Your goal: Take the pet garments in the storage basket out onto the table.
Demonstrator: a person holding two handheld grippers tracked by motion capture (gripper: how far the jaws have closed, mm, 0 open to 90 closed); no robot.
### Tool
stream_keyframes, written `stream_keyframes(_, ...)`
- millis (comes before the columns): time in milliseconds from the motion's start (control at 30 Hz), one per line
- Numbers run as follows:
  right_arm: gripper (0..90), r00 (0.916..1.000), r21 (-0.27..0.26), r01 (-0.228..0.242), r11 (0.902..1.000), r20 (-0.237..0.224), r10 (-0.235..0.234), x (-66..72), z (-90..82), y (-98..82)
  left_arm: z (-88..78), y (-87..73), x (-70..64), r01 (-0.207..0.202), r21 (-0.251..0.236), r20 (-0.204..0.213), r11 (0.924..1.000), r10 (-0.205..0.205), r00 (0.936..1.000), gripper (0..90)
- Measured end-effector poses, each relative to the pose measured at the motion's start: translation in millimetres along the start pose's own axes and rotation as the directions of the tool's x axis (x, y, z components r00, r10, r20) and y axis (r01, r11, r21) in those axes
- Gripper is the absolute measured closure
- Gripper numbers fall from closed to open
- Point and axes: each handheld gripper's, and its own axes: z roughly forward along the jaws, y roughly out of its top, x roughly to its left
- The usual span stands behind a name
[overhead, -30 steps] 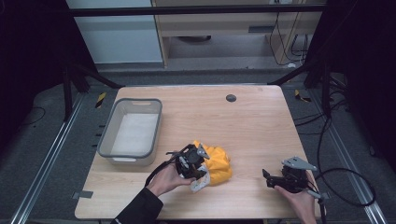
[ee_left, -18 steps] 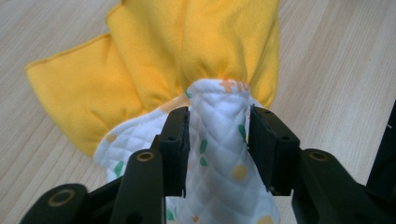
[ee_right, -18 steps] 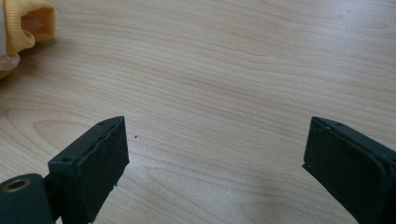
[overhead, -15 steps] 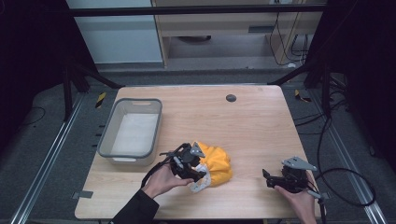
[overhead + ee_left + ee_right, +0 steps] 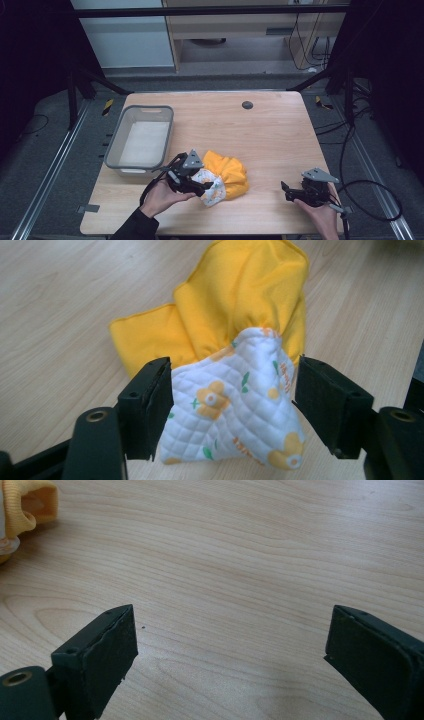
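Since 1.0 s ago, left gripper [image 5: 201,185] has shifted left and its jaws now straddle the cloth's [image 5: 235,390] quilted white corner, apart and not yet pinching; right gripper [image 5: 286,190] unchanged, jaws wide over bare table [image 5: 280,130]. Cloth lies bunched near front edge, just right of the grey bin [image 5: 116,145]. Looks soft, light, limp: yellow fleece side, quilted floral side. It should drape and trail when lifted. Best hold judged to be the thick quilted corner between the jaws
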Motion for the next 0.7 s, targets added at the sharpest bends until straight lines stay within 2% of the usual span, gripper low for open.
stream_keyframes(233, 6.3, 1.0000, 0.002, -0.001, 1.0000, 0.002, 0.001, 0.1, -0.1, -0.1, -12.4, -25.3, 6.7, 0.053, -0.066, -0.042, 0.9964, -0.056, 0.9976, 27.0)
stream_keyframes(400, 6.3, 1.0000, 0.003, -0.006, 1.0000, -0.001, 0.006, 0.8, -0.5, -0.2, -18.6, -45.8, 10.7, 0.088, -0.123, -0.067, 0.9885, -0.097, 0.9930, 25.9)
stream_keyframes(700, 6.1, 1.0000, 0.006, 0.003, 1.0000, 0.004, -0.003, 1.0, 0.0, -0.8, -28.8, -72.5, 15.6, 0.152, -0.171, -0.091, 0.9735, -0.169, 0.9814, 25.2)
